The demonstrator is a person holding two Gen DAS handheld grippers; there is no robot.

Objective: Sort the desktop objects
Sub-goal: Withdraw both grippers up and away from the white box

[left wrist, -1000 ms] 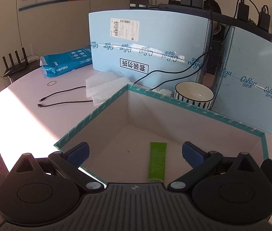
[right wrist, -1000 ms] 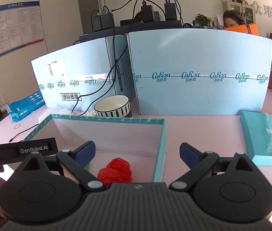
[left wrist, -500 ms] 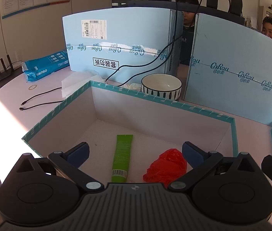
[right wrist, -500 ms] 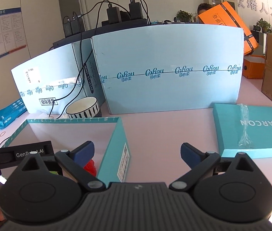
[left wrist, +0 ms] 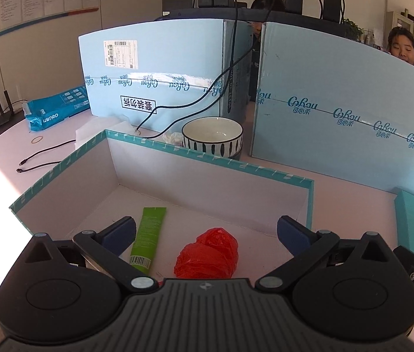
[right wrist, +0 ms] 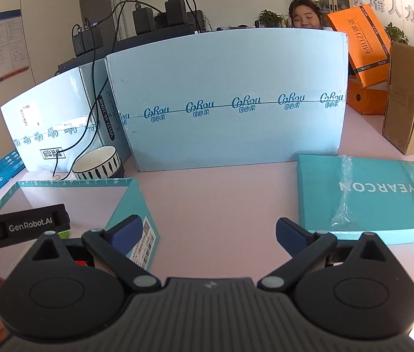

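Inside the teal-rimmed box [left wrist: 309,202] on the pink worktop [right wrist: 221,205] lay a green tube [left wrist: 148,236] and, just beside it, a crumpled red plastic bag [left wrist: 209,253]. The left gripper [left wrist: 205,230] hung over them spread wide and empty; the right gripper [right wrist: 208,230], equally released, hung over bare worktop beside the box. The bag looked light, soft and slippery, best pinched at a bunched fold; the tube seemed semi-stiff, best gripped across its middle.
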